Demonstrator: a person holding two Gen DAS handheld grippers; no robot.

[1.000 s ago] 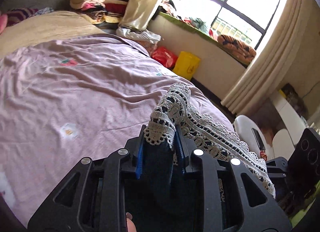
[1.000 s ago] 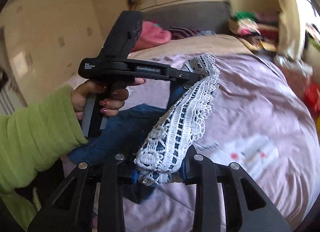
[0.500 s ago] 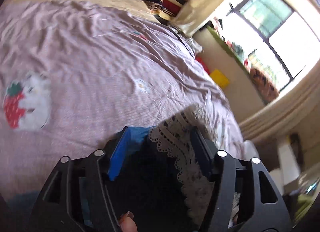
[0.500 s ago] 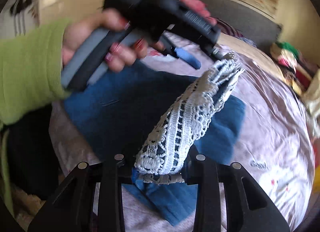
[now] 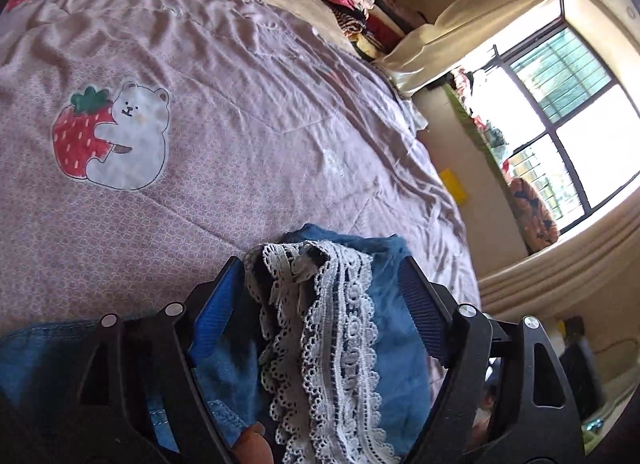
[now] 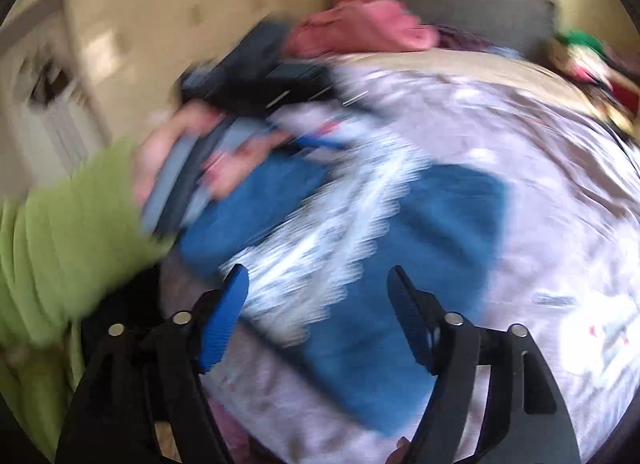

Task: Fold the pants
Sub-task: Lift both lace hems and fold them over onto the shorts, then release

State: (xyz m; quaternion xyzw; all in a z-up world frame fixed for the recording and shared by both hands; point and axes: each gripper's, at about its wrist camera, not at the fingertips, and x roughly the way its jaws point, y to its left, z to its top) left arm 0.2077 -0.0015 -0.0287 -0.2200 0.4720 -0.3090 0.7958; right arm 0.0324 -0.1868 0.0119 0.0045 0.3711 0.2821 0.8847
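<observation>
Blue denim pants with a white lace hem lie on the pink bedspread. My left gripper is open, its blue pads either side of the bunched lace hem, which rests on the denim. In the blurred right wrist view the pants lie folded on the bed with the lace strip across them. My right gripper is open just above the lace. The left gripper, held by a hand in a green sleeve, shows at the far end of the lace.
A strawberry-and-bear print marks the bedspread. Stacked clothes sit at the bed's far corner by a curtain and window. A pink garment lies against the grey headboard.
Both grippers have opened and let go of the lace hem, which now lies on the folded denim on the bed. The right gripper is moving fast, blurring its view.
</observation>
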